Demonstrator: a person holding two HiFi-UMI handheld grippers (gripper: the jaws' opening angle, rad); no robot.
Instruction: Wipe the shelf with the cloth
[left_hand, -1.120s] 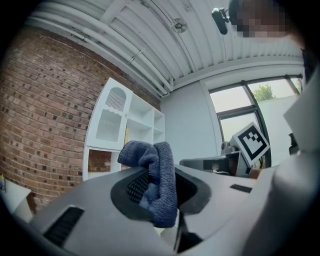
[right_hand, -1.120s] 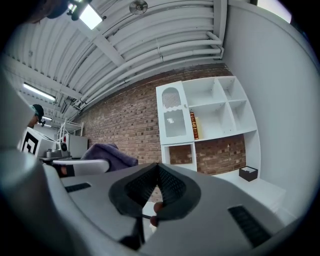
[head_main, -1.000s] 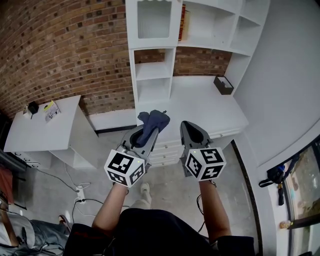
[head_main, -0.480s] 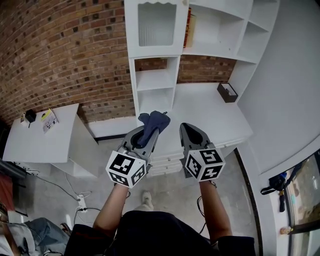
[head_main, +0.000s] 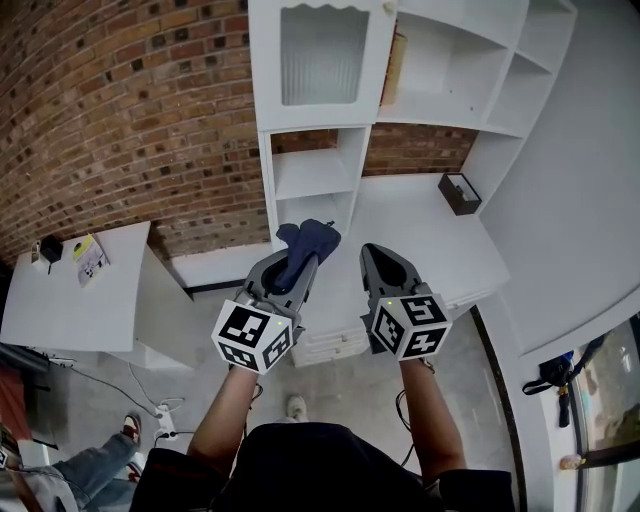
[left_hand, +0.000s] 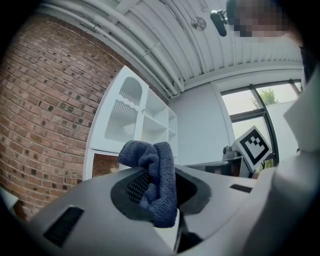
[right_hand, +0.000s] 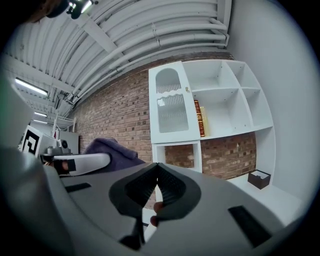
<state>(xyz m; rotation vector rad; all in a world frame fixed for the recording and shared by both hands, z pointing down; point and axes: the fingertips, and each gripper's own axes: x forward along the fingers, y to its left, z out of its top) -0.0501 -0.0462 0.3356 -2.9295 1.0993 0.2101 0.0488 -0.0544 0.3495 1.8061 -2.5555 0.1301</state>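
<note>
Left tongs (head_main: 300, 258) clamped on blue cloth (head_main: 308, 238), held mid-air, well short of white shelf (head_main: 306, 172). Right tongs (head_main: 372, 256) closed, empty. Approach step, prob.; no wiping yet. Next: reach fwd, press cloth flat on shelf board.

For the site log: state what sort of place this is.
Likely a study or office corner indoors, possibly a mock-up: a white shelf unit with a built-in desk stands against a brick wall, and a white side table sits beside it.
</note>
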